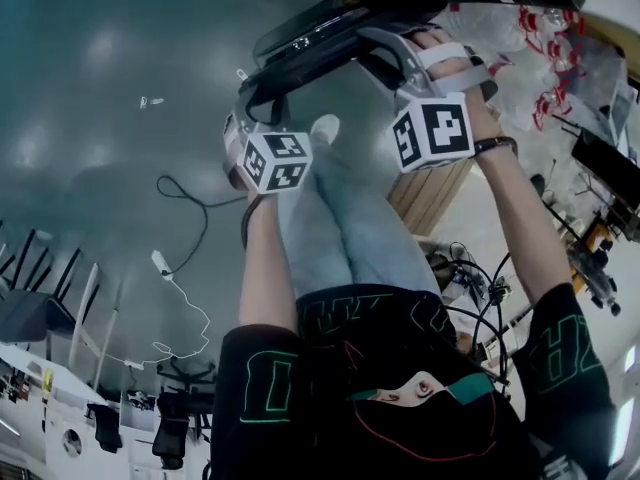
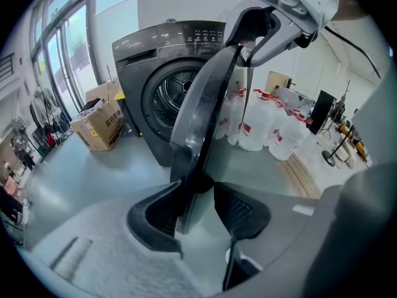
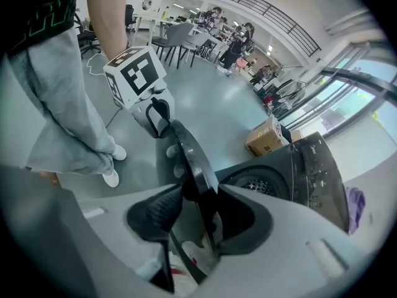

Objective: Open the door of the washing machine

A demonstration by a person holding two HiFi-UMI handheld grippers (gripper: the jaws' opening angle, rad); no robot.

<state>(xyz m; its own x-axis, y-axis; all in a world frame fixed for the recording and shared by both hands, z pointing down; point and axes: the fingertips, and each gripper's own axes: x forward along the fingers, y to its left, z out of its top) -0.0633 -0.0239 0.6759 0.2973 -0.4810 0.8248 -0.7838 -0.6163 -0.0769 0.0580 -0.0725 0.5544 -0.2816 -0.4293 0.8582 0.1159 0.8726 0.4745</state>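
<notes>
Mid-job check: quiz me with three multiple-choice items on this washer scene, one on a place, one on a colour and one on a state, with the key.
1. Relative to the washing machine, the cardboard box sits:
A on top of it
B on the floor beside it
C inside it

2. The washing machine's body is:
A white
B red
C dark grey

3. The door is:
A swung open
B shut flush
C lying on the floor

Key:
1 B, because the left gripper view shows the box standing on the floor next to the machine.
2 C, because the front and top panels are dark grey.
3 A, because the door stands out from the front and the drum is exposed behind it.
</notes>
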